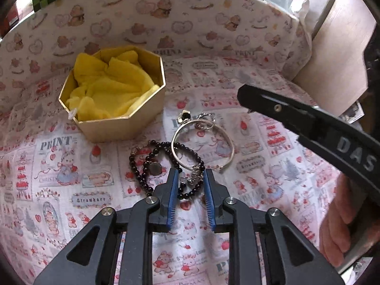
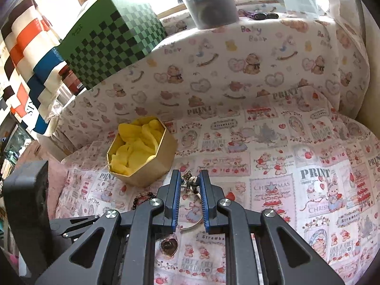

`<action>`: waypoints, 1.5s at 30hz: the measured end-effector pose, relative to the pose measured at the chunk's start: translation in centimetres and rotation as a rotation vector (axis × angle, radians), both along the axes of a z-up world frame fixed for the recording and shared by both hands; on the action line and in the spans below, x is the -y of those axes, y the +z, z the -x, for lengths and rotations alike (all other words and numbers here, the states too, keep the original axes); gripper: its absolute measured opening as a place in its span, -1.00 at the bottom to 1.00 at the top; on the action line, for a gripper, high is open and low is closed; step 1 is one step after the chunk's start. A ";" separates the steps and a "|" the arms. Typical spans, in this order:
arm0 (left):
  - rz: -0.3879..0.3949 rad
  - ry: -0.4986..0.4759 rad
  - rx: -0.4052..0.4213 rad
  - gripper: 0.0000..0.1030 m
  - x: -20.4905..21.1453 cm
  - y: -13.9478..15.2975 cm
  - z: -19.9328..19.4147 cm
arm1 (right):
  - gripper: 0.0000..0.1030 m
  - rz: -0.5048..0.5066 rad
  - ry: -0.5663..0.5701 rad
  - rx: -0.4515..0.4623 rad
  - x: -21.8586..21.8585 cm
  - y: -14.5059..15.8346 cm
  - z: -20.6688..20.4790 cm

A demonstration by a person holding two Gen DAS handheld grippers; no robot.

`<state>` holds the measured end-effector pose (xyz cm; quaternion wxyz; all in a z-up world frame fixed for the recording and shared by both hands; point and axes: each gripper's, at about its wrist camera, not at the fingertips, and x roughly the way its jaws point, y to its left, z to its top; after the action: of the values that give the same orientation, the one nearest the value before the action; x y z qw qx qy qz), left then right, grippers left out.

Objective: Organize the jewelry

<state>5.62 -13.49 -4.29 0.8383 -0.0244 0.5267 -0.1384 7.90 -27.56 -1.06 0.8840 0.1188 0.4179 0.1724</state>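
A gold, eight-sided cardboard box [image 1: 114,99] stands open in the upper left of the left wrist view, its smooth walls lined with crumpled yellow tissue [image 1: 111,87] — nothing else shows inside it. It sits on a soft printed cloth [image 1: 59,166] of strawberries, bunnies and "PRINT" labels; behind it a second cloth with bears and hearts [image 1: 190,23] rises like a padded wall.

The jewelry lies in a loose heap at mid-frame, just right of and below the box. A thin silver bangle [image 1: 201,142] forms an open hoop; a small twisted silver ring [image 1: 206,121] rests on its upper edge, beside a dark flower-shaped charm [image 1: 184,115]. A strand of glossy black round beads [image 1: 152,163] loops under the bangle, with a flat grey metal disc [image 1: 155,168] on it.

The left gripper [image 1: 190,180] has its blue ribbed pads narrowly apart around a small silver charm and beads of the strand; whether the pads press on them cannot be told.

In the right wrist view the right gripper [image 2: 189,178] stands at lower centre, its jaws only narrowly apart, holding a small metal bear charm [image 2: 188,174] at its tips, with a clear ring hanging below. A brown heart-shaped pendant [image 2: 169,245] lies on the cloth beneath. A green checkered box [image 2: 114,42] stands at upper left.
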 end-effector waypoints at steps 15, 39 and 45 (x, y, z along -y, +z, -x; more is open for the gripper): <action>-0.016 0.004 0.083 -0.76 0.1 1.7 0.7 | -0.67 0.002 -0.004 -0.012 0.3 -0.4 -0.4; 0.116 0.153 0.533 -0.76 -11.7 7.9 -1.4 | -0.67 -0.106 0.108 0.273 -0.9 2.9 2.5; 0.167 0.113 0.504 -0.76 -11.7 5.3 -3.5 | -0.67 -0.090 0.133 0.254 -1.9 2.0 2.1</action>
<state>9.10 -1.82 1.05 0.9444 -0.0876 0.2861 -0.1360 5.78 -25.62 0.91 0.9102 0.1078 0.3013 0.2628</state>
